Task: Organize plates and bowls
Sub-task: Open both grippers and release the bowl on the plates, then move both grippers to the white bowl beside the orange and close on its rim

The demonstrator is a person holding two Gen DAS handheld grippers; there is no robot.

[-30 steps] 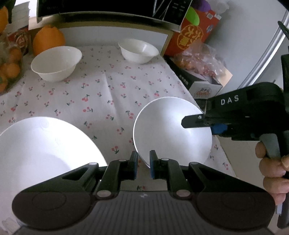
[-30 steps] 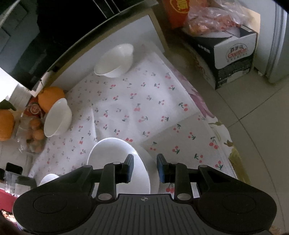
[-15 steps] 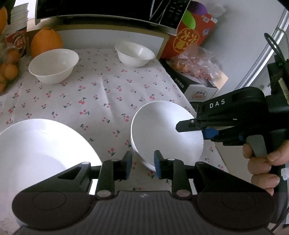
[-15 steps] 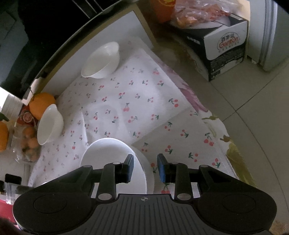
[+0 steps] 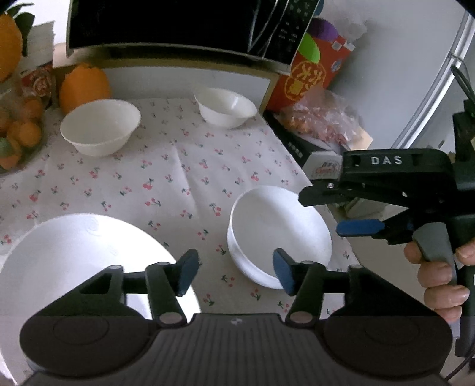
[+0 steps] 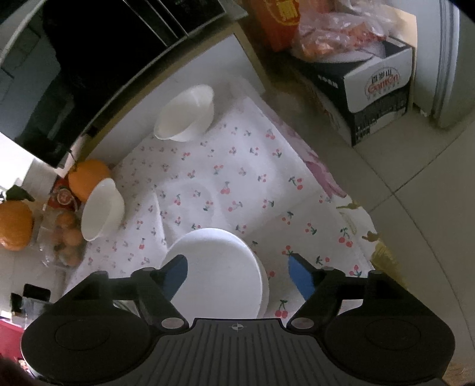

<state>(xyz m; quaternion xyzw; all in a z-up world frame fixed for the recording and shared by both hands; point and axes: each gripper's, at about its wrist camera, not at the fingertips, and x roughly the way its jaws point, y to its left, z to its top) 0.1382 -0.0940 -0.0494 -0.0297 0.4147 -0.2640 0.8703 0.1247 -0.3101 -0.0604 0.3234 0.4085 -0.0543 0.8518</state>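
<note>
Your left gripper (image 5: 234, 271) and right gripper (image 6: 237, 274) both hang with jaws wide apart, holding nothing, over the stacked small plates (image 5: 280, 234) near the cherry-print cloth's (image 5: 178, 166) right edge. These look like glazed ceramic: stiff, slick, breakable. Take the rim squarely. Two bowls (image 5: 101, 126) (image 5: 225, 107) wait at the back, a large plate (image 5: 74, 261) front left.

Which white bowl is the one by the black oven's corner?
Find the black oven behind the cherry-print cloth. Below its right corner, beside the red box, sits the small bowl. The other far bowl, left by the oranges, is larger.
</note>
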